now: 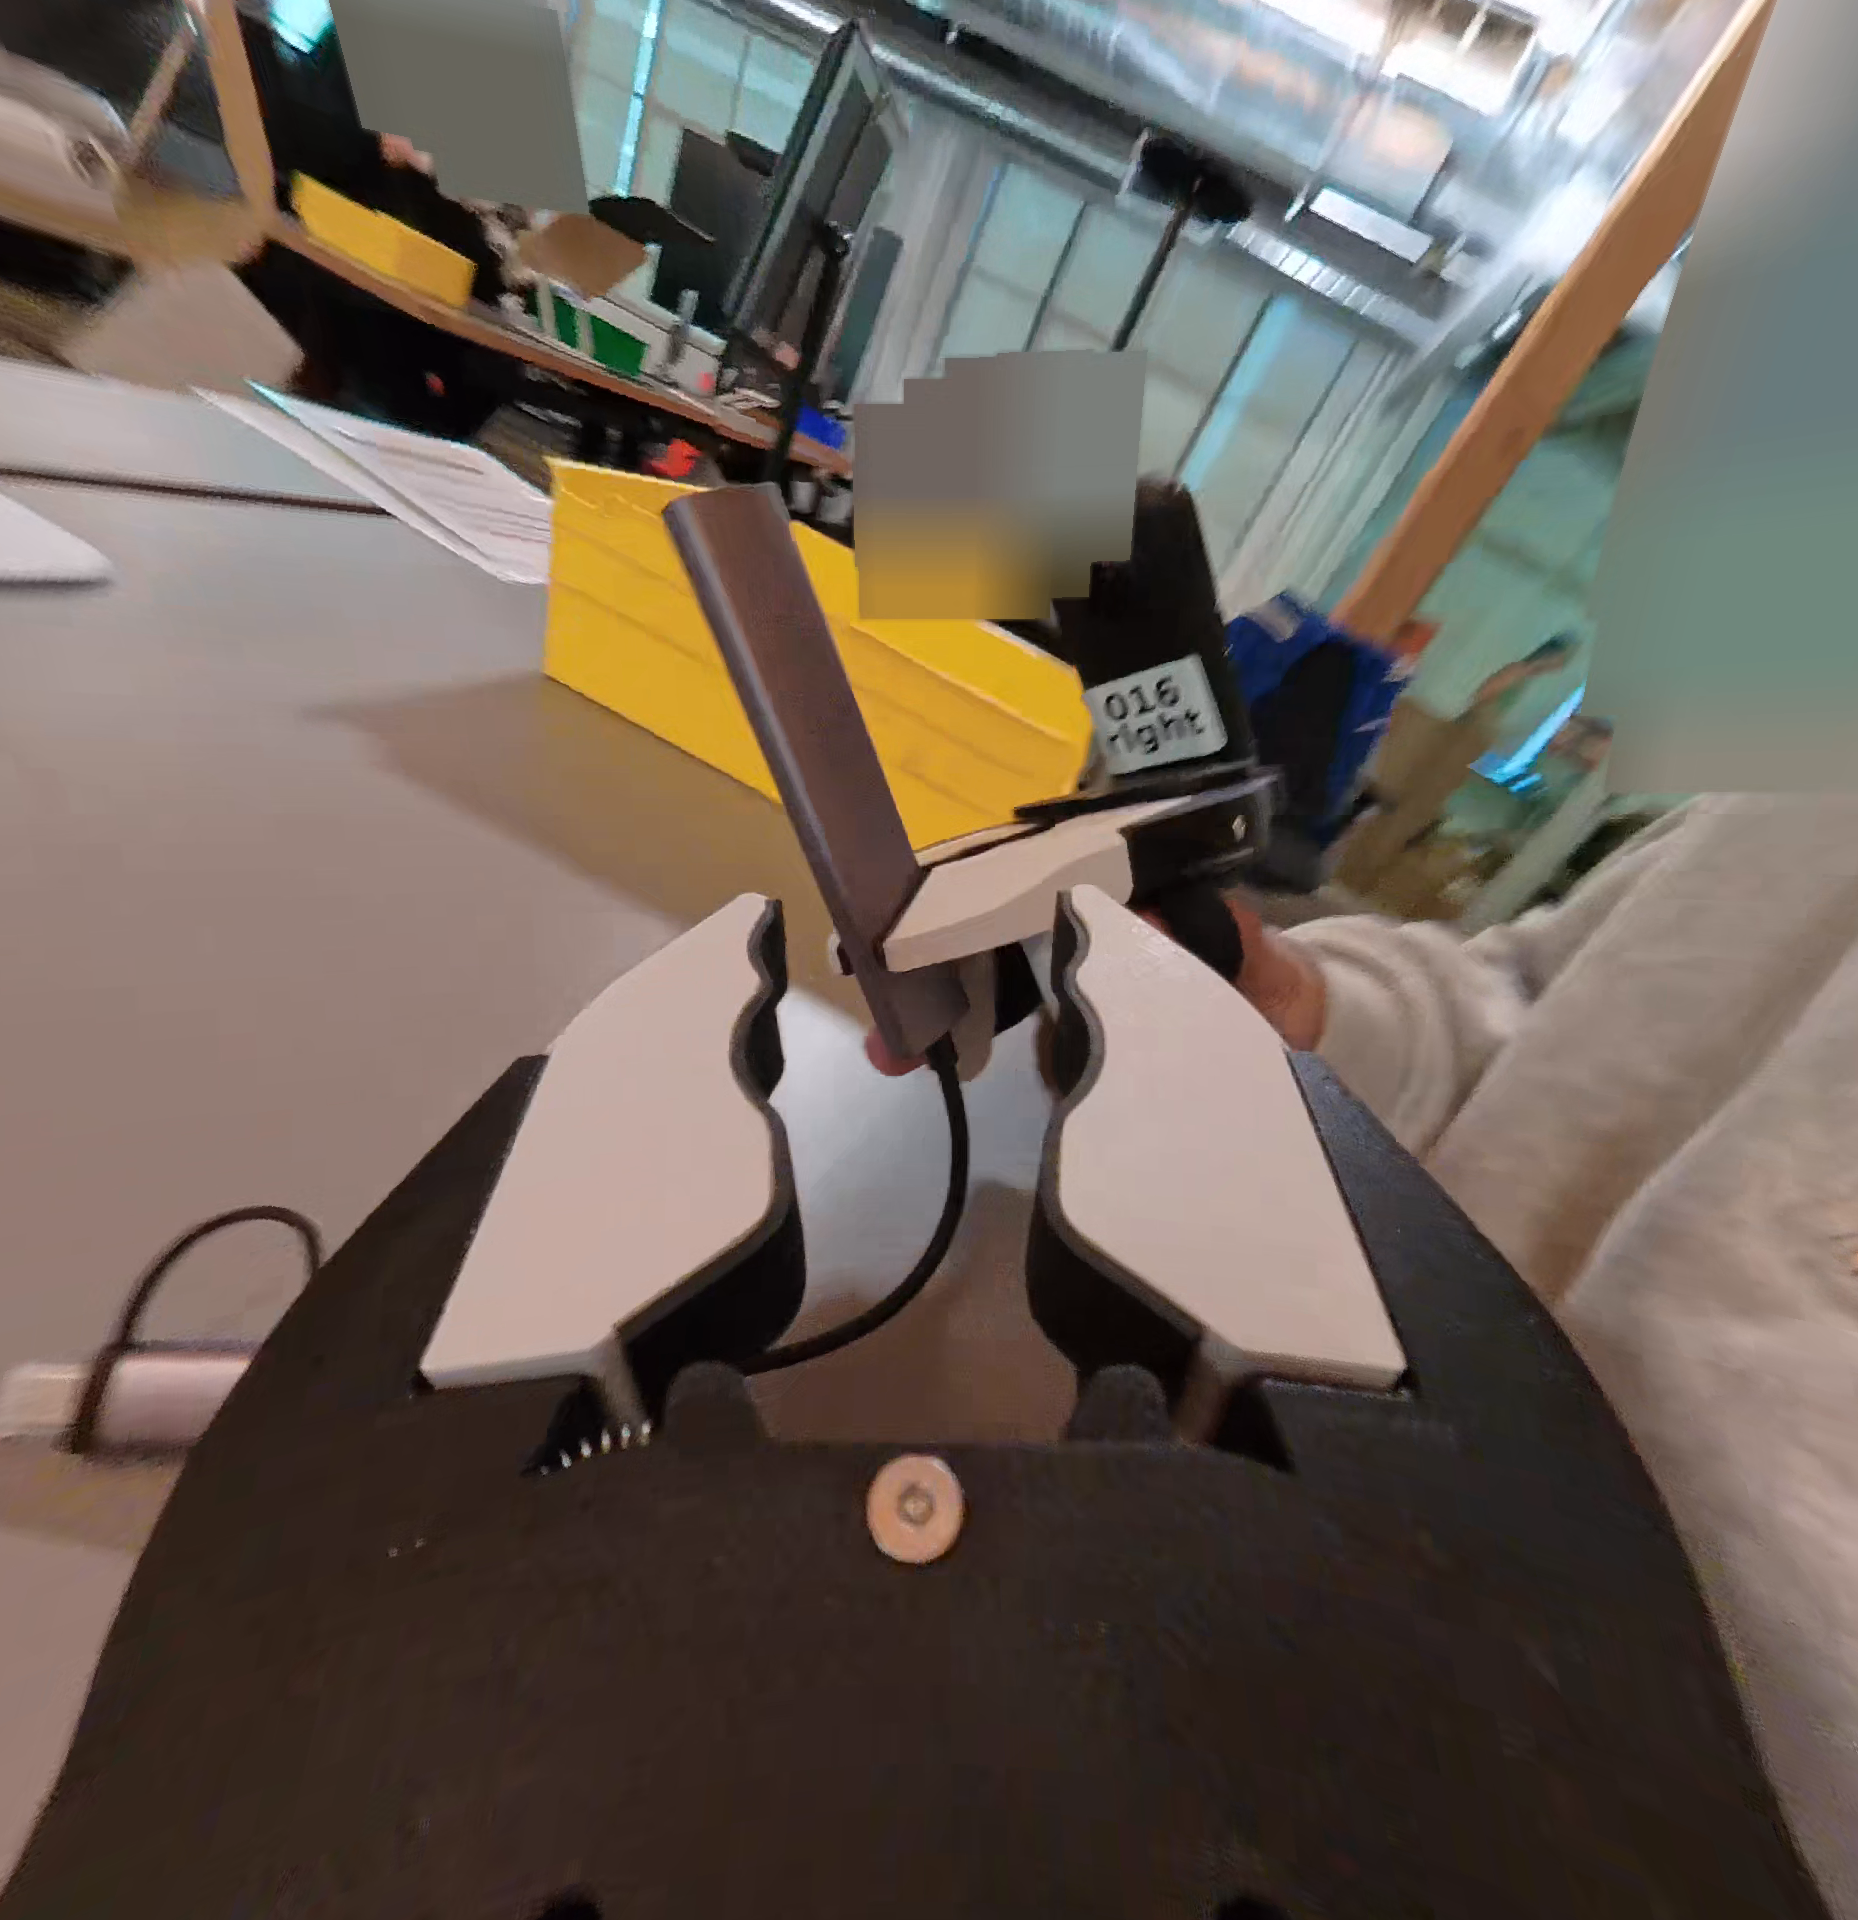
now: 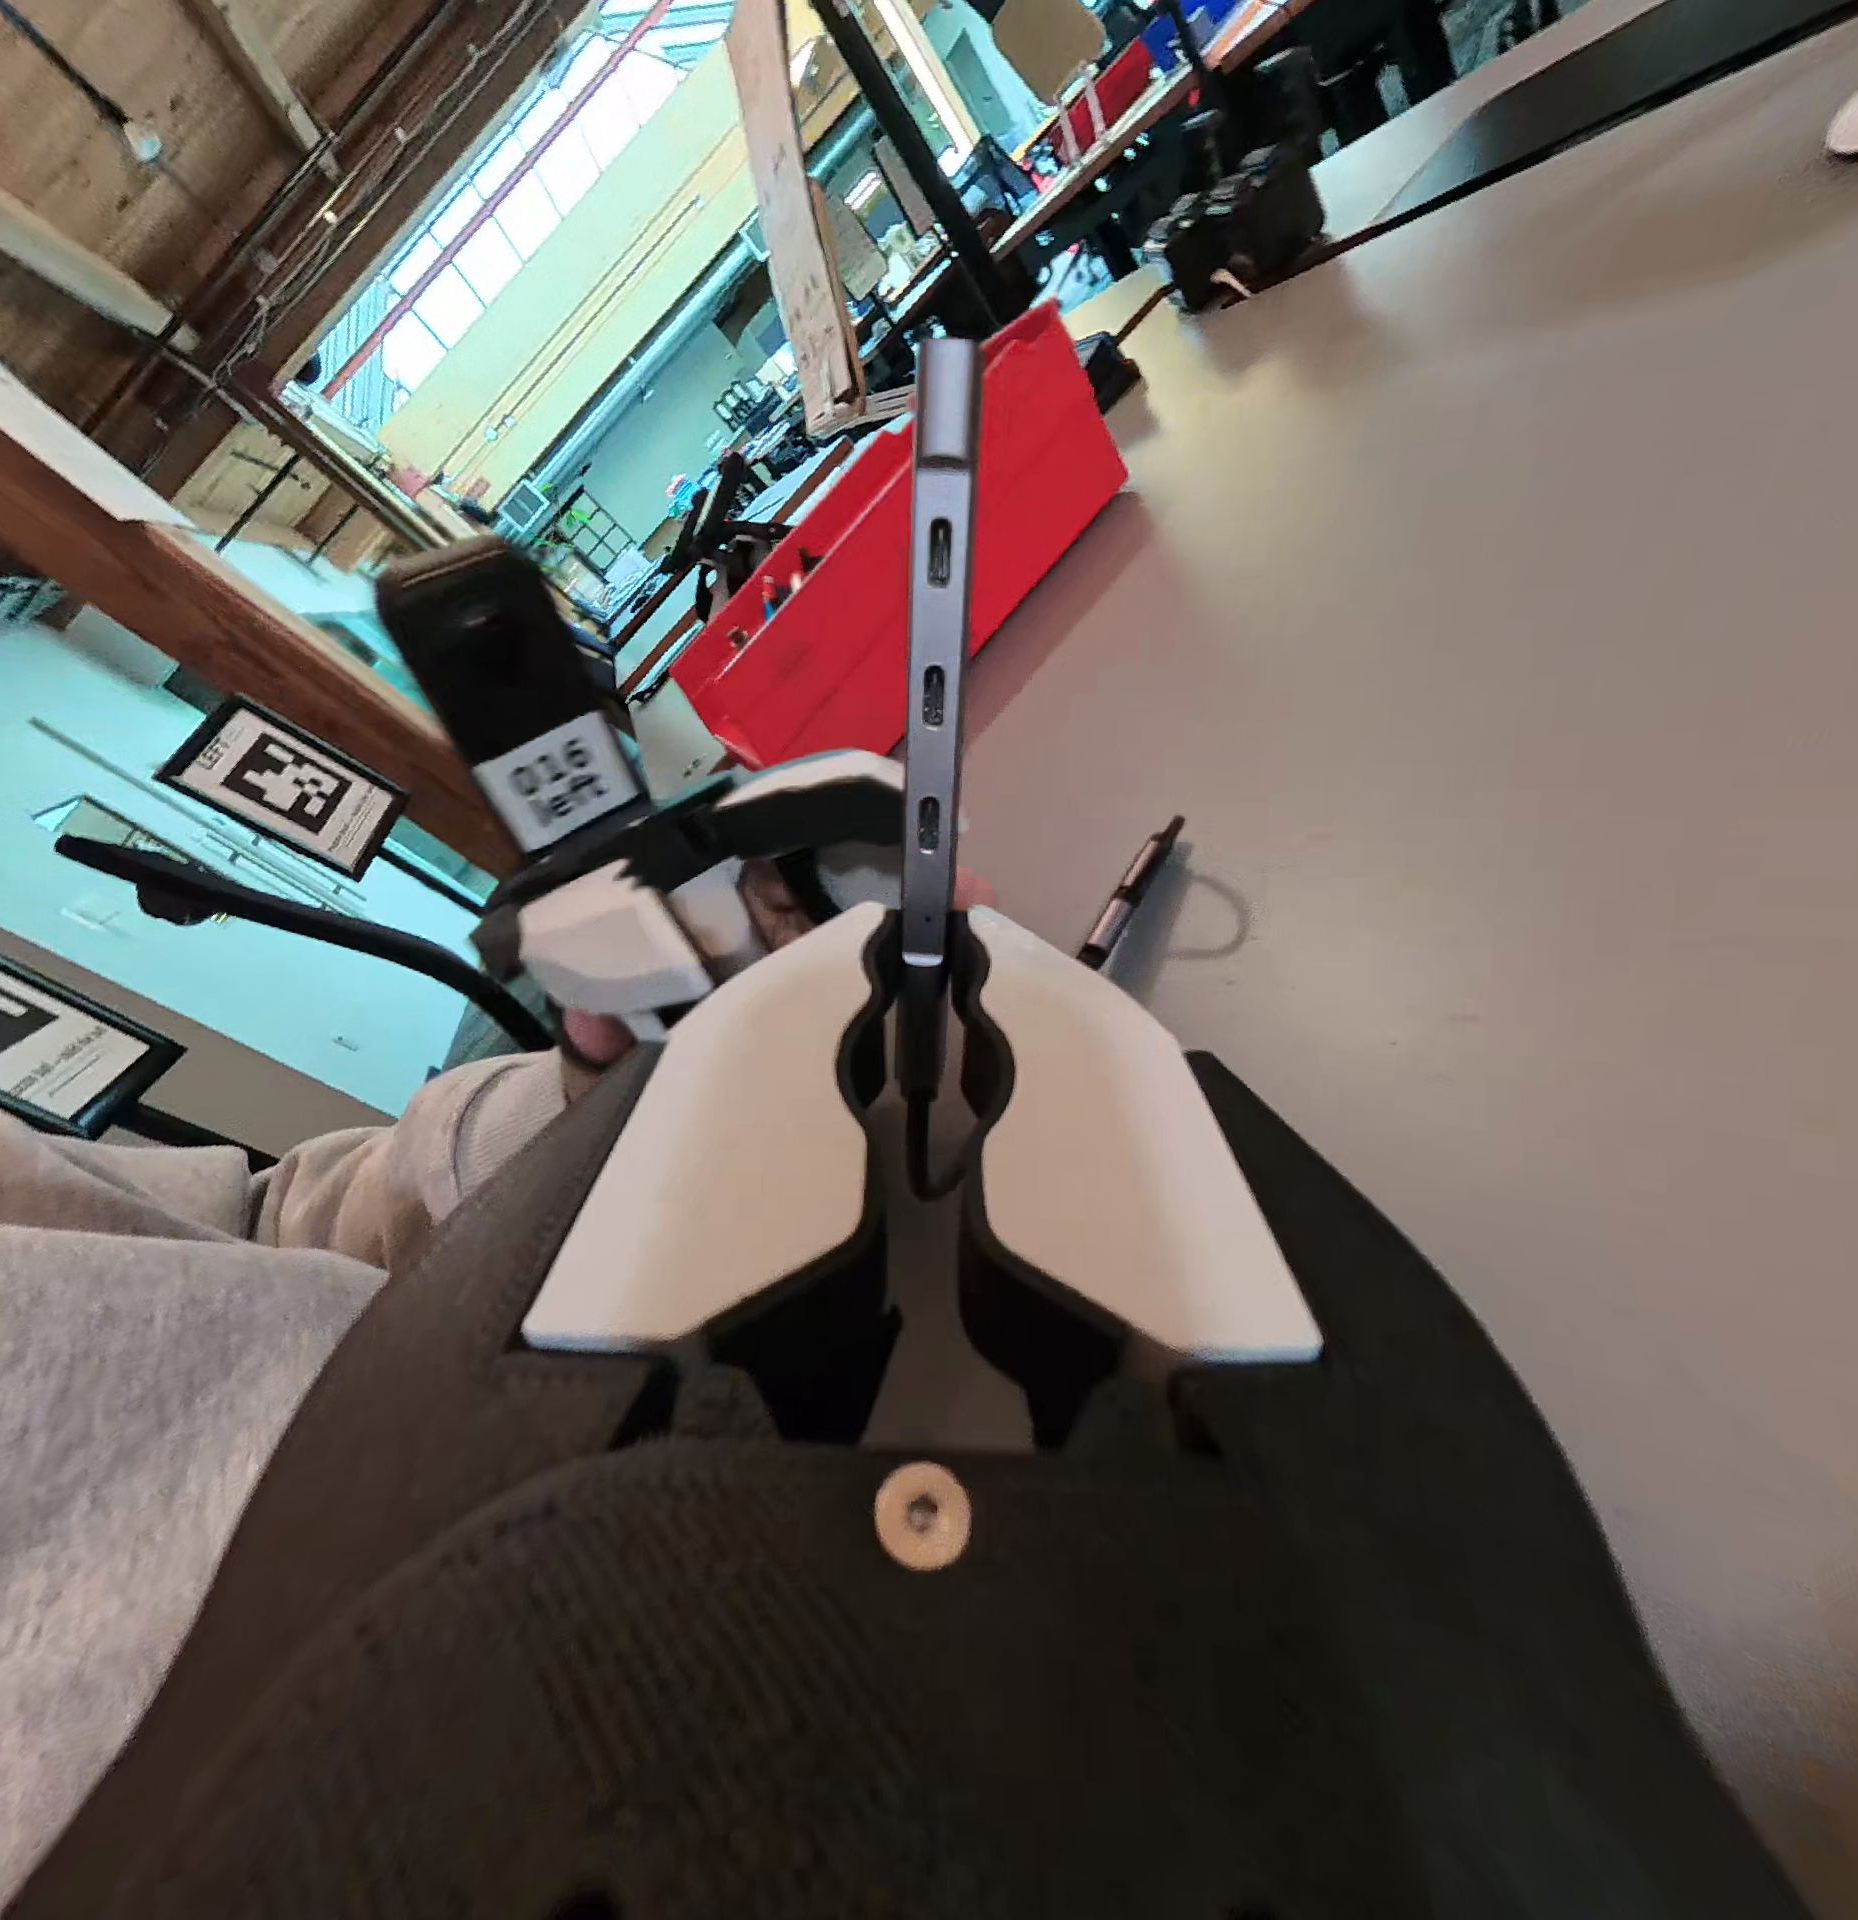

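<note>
The right gripper is clamped on the lower end of a slim dark grey hub, whose long axis runs straight out along the fingers, its free end pointing away from the gripper and up off the grey table. Three small slot ports line the narrow edge facing the right wrist camera. In the left wrist view the hub leans up and to the left, with the yellow bin on the table beyond it. A short black cable curls from the hub's gripped end down between the fingers of the left gripper, which stands apart, holding nothing, its tips just short of the hub. The cable's far end is hidden behind the left gripper's body. A second grey adapter with a looped cord lies on the table beside the hub; it is blurred. A red bin stands beyond the hub, partly covered by it.
</note>
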Available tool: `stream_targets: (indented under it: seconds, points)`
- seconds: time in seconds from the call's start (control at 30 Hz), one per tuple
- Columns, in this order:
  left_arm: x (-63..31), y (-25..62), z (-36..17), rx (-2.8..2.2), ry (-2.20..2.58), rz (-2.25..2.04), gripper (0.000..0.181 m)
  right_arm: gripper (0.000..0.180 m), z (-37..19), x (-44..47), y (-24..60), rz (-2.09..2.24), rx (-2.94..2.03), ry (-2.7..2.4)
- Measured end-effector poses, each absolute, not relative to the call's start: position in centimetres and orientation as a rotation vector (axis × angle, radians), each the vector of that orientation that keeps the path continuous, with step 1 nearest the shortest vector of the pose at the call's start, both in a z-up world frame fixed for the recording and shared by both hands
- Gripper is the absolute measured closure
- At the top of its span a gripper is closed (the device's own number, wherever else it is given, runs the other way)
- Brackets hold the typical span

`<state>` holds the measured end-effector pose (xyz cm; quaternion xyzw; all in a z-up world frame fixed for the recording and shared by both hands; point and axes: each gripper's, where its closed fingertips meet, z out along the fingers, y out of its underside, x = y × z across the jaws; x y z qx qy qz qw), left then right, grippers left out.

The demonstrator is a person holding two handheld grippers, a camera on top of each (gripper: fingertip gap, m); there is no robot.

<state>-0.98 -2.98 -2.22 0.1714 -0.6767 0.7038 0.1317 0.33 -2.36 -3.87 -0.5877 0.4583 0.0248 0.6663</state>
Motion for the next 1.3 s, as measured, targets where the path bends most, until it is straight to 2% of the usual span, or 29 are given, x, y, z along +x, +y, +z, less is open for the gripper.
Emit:
stream_targets:
  seconds: [0.1,0.3,0.47,0.7,0.93,1.03,1.13,1.3]
  points:
    - [-0.2,-1.9,-0.7,0.575,-1.734,2.074,0.15,0.17,-3.6,-0.2,-1.7,0.049,-1.356,0.986]
    - [0.2,-1.7,-1.2,0.644,-1.616,1.984,0.151,0.17,-3.6,-1.2,-0.4,0.082,-1.409,0.915]
    - [-0.6,-2.2,-1.4,0.604,-1.63,1.937,0.167,0.17,-3.7,-1.4,-0.1,0.113,-1.42,0.903]
    - [-0.7,-1.9,-1.0,0.582,-1.607,1.937,0.169,0.17,-3.4,-1.4,0.0,0.135,-1.391,0.894]
    - [0.2,-1.2,-0.4,0.624,-1.508,1.982,0.17,0.154,-3.5,-0.7,-0.6,0.084,-1.374,0.921]
    - [0.5,-0.9,-0.2,0.637,-1.488,2.004,0.171,0.156,-3.5,-0.8,-0.4,0.094,-1.376,0.918]
    - [0.7,-0.8,-0.2,0.653,-1.476,2.004,0.17,0.167,-3.3,-0.9,-0.4,0.084,-1.377,0.903]
    - [0.8,-1.0,-0.3,0.681,-1.433,1.983,0.169,0.17,-3.2,-1.1,-0.2,0.071,-1.391,0.883]
